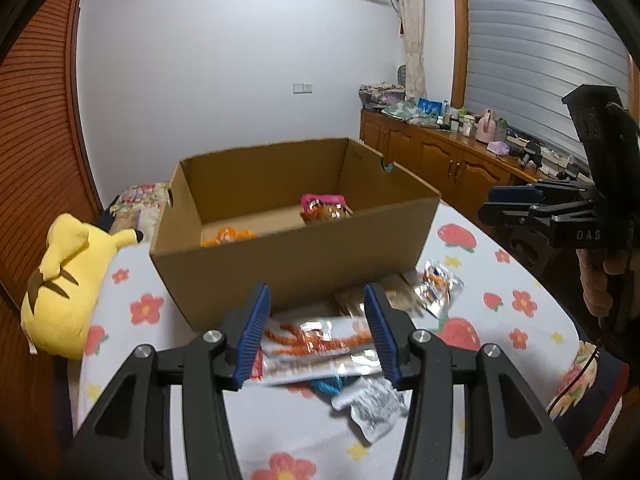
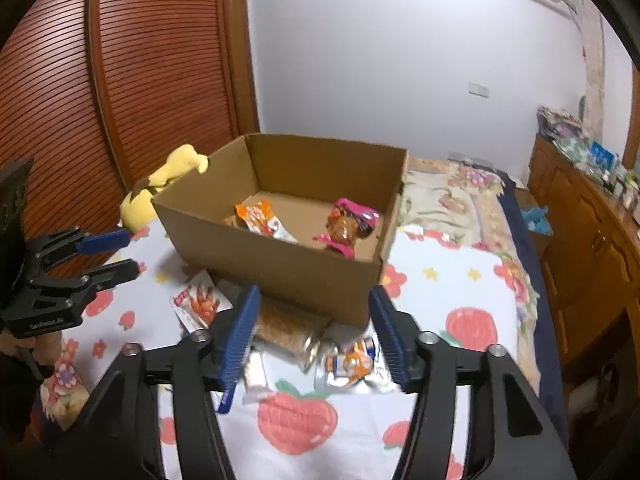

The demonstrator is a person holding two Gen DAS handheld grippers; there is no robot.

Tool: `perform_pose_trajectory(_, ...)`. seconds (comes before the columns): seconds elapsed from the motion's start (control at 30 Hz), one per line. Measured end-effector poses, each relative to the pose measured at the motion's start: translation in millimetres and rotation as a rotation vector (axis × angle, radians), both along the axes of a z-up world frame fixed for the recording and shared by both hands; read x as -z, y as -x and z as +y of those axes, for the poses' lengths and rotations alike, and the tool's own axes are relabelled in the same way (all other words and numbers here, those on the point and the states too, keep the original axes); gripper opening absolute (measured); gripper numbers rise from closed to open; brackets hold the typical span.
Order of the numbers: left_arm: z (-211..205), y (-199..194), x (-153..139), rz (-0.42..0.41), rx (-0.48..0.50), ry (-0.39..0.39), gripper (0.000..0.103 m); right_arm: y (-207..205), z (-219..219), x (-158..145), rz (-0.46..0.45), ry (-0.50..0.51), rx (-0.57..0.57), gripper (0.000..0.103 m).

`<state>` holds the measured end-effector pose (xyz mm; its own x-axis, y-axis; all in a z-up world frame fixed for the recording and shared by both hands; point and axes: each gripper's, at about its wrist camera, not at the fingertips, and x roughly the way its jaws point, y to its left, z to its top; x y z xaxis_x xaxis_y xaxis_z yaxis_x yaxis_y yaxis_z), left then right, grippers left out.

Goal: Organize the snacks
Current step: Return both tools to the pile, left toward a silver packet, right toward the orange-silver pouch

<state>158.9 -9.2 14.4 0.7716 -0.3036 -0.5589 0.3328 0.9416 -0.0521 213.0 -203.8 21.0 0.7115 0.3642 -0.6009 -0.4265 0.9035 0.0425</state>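
Observation:
An open cardboard box (image 1: 292, 264) stands on the flowered bedsheet (image 1: 132, 312). Inside lie an orange packet (image 2: 262, 220) and a pink packet (image 2: 350, 224). Loose snacks lie in front of it: a long packet of orange sticks (image 1: 316, 340), a silver packet (image 1: 438, 284), a white packet (image 1: 372, 404), a brown packet (image 2: 284, 328) and a red-printed packet (image 2: 200, 304). My left gripper (image 1: 316, 300) hovers open over the long packet, holding nothing. My right gripper (image 2: 315, 300) is open above the brown and silver packets, also holding nothing.
A yellow plush toy (image 1: 68, 280) lies left of the box. Louvred wooden doors (image 2: 120, 80) stand along the left. A cluttered wooden cabinet (image 1: 448, 152) runs along the right wall. A hand (image 1: 600, 284) holds the right gripper's grip.

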Motion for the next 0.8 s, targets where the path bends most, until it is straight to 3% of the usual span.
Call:
perform_pose_trajectory(0.43, -9, 14, 63, 0.135, 0.002, 0.023, 0.05, 13, -14, 65, 0.059, 0.01, 0.066, 0.066)
perform_pose_trajectory(0.8, -27, 13, 90, 0.183, 0.023, 0.016, 0.05, -7, -11, 100, 0.093, 0.05, 0.091, 0.07)
